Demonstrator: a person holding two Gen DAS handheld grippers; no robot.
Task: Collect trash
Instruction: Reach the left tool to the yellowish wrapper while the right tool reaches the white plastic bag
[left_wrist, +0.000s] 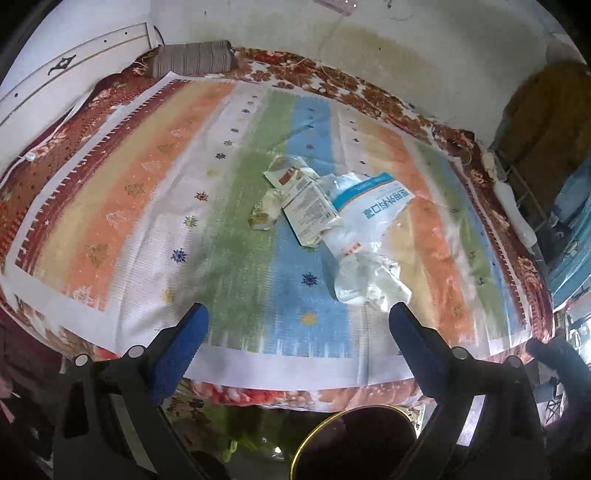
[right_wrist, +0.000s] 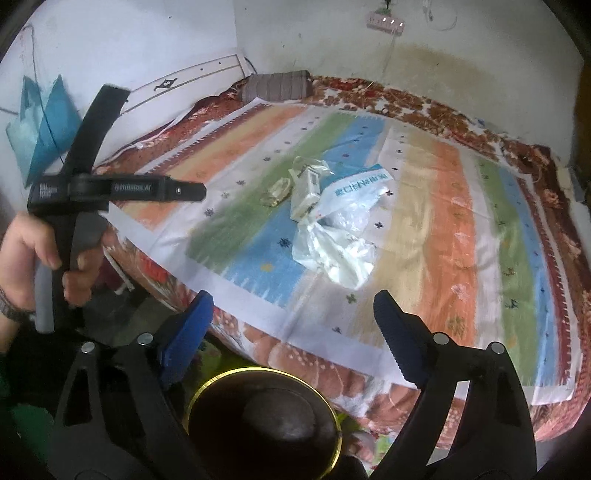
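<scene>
**Trash heaped mid-bed, both grippers wide and empty**

While the person's left hand (right_wrist: 44, 254) grips its tool's handle off the bed's left side, the left gripper (left_wrist: 299, 325) hangs over the near edge of the striped bedspread (left_wrist: 147, 206), jaws spread, nothing between them. Toward the bed's middle lies the trash: a small crumpled wrapper (right_wrist: 275, 192), a printed carton (left_wrist: 310, 212), then a clear plastic bag (left_wrist: 369, 236). The right gripper (right_wrist: 293, 310) stands open and empty near the bed's front edge, above a gold-rimmed bin (right_wrist: 325, 406).
</scene>
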